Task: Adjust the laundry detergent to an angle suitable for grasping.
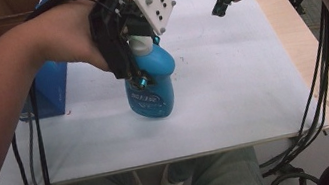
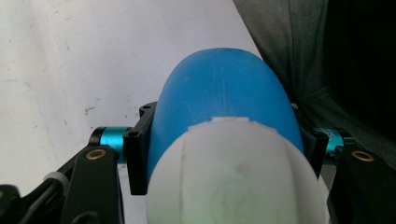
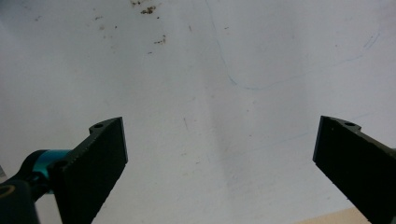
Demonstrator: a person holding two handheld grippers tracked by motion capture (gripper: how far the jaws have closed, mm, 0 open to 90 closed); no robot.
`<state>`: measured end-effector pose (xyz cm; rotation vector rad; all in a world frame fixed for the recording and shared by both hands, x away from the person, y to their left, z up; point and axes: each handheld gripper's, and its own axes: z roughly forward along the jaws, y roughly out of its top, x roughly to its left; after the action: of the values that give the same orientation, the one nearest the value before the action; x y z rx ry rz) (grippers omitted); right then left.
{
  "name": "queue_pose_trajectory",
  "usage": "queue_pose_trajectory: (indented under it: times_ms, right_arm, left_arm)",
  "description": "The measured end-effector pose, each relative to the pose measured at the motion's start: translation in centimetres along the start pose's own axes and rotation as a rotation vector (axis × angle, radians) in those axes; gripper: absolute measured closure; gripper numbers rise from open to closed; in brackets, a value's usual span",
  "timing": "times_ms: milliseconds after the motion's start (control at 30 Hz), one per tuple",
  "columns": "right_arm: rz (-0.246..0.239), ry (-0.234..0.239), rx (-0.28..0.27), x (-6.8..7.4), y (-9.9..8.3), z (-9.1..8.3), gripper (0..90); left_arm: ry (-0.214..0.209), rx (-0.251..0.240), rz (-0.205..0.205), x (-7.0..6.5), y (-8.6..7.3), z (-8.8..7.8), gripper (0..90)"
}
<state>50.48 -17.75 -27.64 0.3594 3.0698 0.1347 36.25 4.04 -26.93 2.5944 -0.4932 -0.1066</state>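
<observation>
Right up close in the left gripper view, a white cap [image 2: 233,182] tops the blue bottle [image 2: 224,93], and the left gripper [image 1: 142,76] has its jaws clamped on the bottle's sides. It stands near the middle of the white table sheet [image 1: 232,86]. Farther off, the right gripper [image 3: 219,158] hovers over bare sheet, jaws spread wide, holding nothing.

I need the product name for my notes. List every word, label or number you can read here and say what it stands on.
Nothing can be read.
Blue bottle, held upright in the left hand-held gripper: pale printing on its front, too blurred to read.
Blue box at the table's left: a pale mark on its side, too small to read.
</observation>
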Motion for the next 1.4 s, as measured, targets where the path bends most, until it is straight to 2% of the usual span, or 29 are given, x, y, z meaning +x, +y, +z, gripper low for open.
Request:
queue_pose_trajectory:
  times_ms: [200, 433, 733, 900, 1133, 1233, 1400]
  right_arm:
    - [0.005, 0.002, 0.001, 0.1, -0.1, 0.2, 2.1]
    - [0.003, 0.001, -0.003, 0.0, -0.3, 0.1, 2.1]
    - [0.008, 0.009, -0.003, -0.2, -0.8, 0.5, 2.1]
    - [0.018, 0.007, 0.001, -0.3, -1.0, 0.6, 2.1]
    - [0.019, 0.011, 0.001, -0.4, -1.0, 0.7, 2.1]
    - [0.025, 0.013, -0.017, -0.5, -1.1, 0.7, 2.1]
    - [0.027, 0.012, -0.009, -0.7, -1.3, 0.8, 2.1]
  left_arm:
    - [-0.001, 0.019, 0.036, -0.2, 0.2, 0.5, 38.3]
    - [-0.004, 0.031, 0.05, -0.1, -0.2, 1.1, 38.3]
    - [0.0, 0.059, 0.055, 0.5, -0.7, 2.0, 38.3]
    - [-0.005, 0.055, 0.055, 0.7, -0.9, 2.2, 38.3]
    - [-0.013, 0.055, 0.05, 0.6, -1.4, 2.9, 38.3]
    - [-0.011, 0.037, 0.051, 0.4, -1.6, 3.0, 38.2]
    - [-0.004, 0.058, 0.049, 0.2, -1.6, 2.9, 38.1]
